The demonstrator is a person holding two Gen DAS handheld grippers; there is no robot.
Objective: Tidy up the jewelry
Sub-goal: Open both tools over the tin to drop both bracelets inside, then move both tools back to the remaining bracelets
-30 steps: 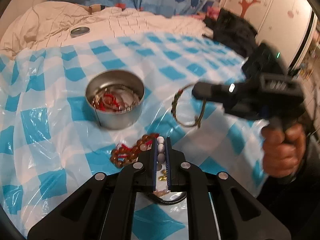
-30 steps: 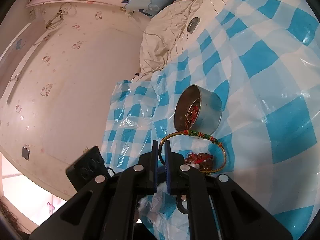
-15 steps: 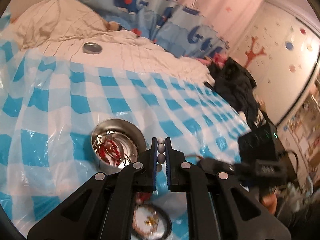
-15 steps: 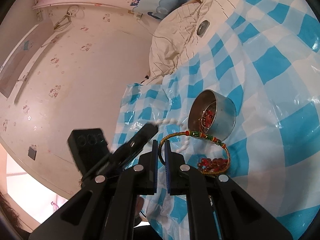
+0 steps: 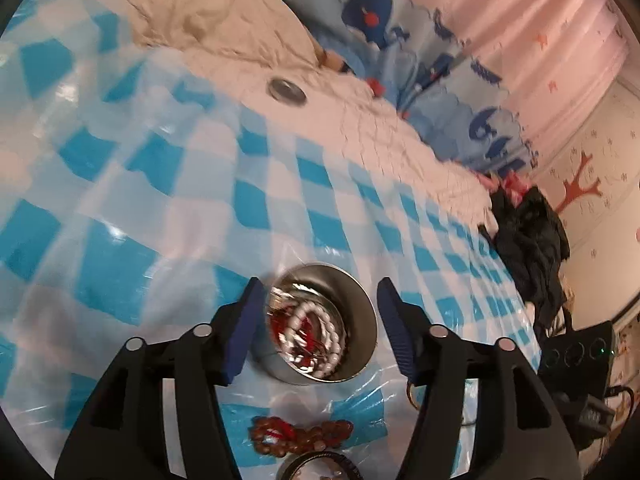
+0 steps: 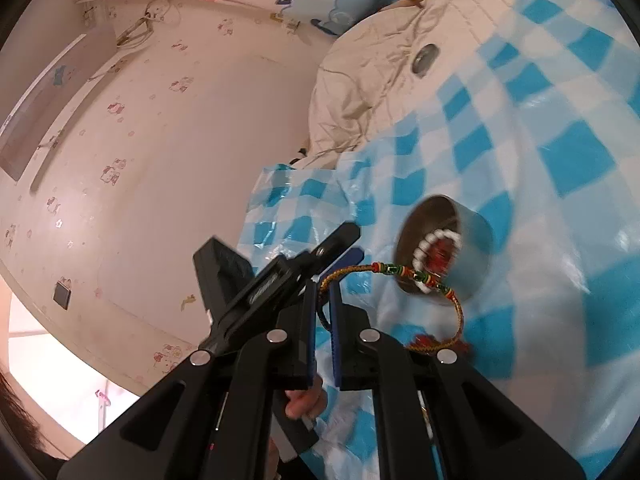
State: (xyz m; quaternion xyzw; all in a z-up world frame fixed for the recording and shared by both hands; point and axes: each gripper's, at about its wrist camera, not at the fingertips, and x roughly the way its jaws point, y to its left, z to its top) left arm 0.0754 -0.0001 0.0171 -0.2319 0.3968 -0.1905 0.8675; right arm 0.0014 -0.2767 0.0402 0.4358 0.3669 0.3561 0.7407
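While its jaws open over the tin [image 5: 362,344], left claw [image 5: 320,328] empty; right claw [image 6: 325,320] pinching braided bracelet [image 6: 456,300].

Checked sheet [image 5: 256,208] under tin [image 5: 360,344], beads [image 5: 300,434]

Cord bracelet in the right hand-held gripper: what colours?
Yellow-gold braid with red and green beads; right wrist view shows it best.

A silver metal tin [image 5: 320,324] sits on a blue-and-white checked plastic sheet [image 5: 248,200]. Inside the tin lie white beads [image 5: 316,330] over red cord. Just before the tin lies a reddish-brown bead bracelet [image 5: 300,434]. Beside the tin hangs a braided yellow, red and green cord bracelet [image 6: 400,272]. Black claws carry blue pads [image 5: 244,328].
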